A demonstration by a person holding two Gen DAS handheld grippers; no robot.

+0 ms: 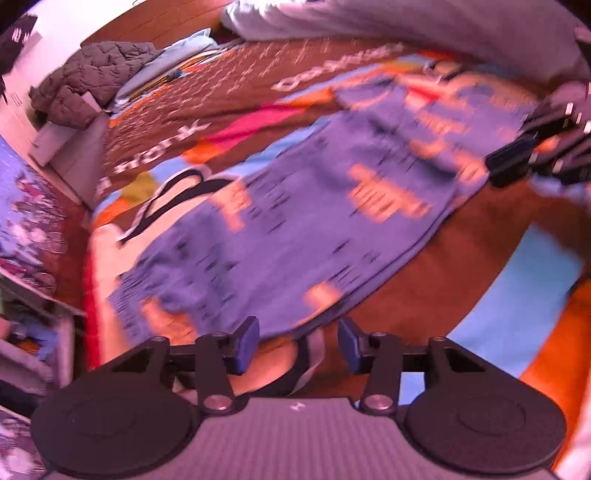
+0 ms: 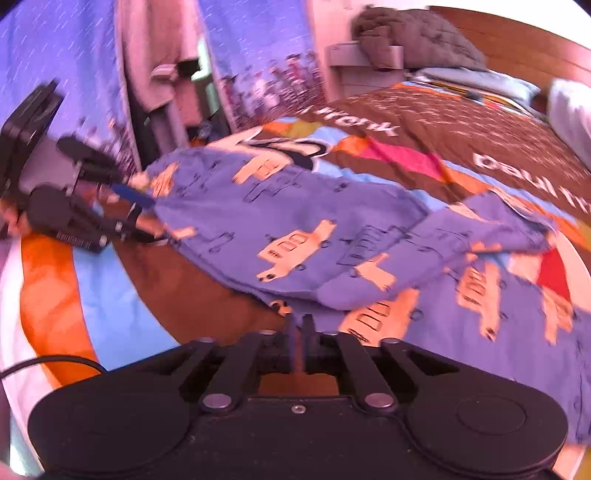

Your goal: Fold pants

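Observation:
Blue pants with peach truck prints lie on a patterned bedspread. My left gripper is open, just off the near hem of the pants, with nothing between its blue pads. It also shows in the right wrist view, open at the far end of the pants. My right gripper is shut on the near edge of the pants, which are partly folded over. It shows in the left wrist view at the pants' far right end.
The bedspread has brown, orange, blue and pink patches. A grey quilted jacket and a blue pillow lie at the head of the bed. A white duvet is heaped at the far side. Curtains hang beyond.

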